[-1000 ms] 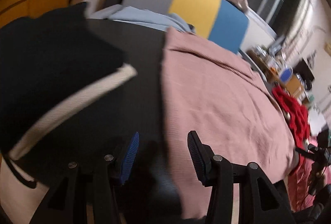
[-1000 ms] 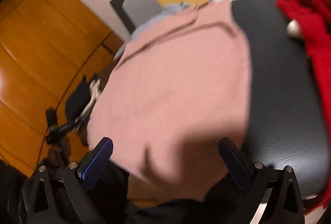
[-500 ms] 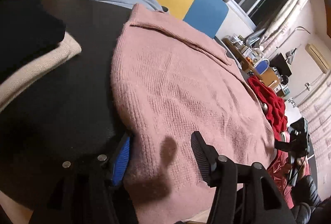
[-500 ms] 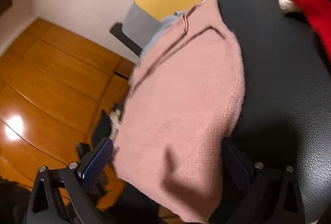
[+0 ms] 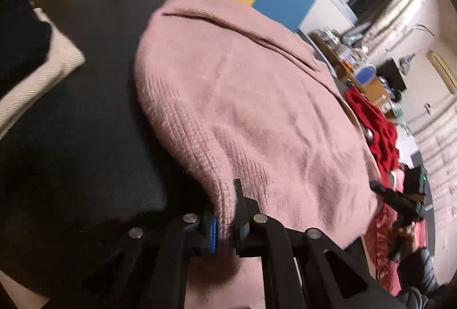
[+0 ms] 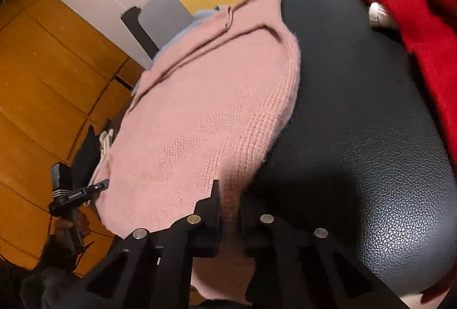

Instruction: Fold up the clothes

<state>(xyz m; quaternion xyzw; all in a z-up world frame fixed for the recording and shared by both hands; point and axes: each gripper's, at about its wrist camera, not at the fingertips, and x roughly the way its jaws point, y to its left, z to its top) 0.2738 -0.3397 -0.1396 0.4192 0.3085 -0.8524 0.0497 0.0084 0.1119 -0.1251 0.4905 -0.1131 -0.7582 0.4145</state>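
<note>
Left to right across the black table (image 5: 85, 137): the left gripper (image 5: 225, 219), whose jaws a second earlier stood apart short of the cloth, had clamped on the near left corner of the pink sweater (image 5: 242, 97), which lay flat on the tabletop. The right gripper (image 6: 230, 212), earlier wide open, was likewise clamped on the near right corner. With both hem corners pinched, the fold could probably begin by lifting them together.
</note>
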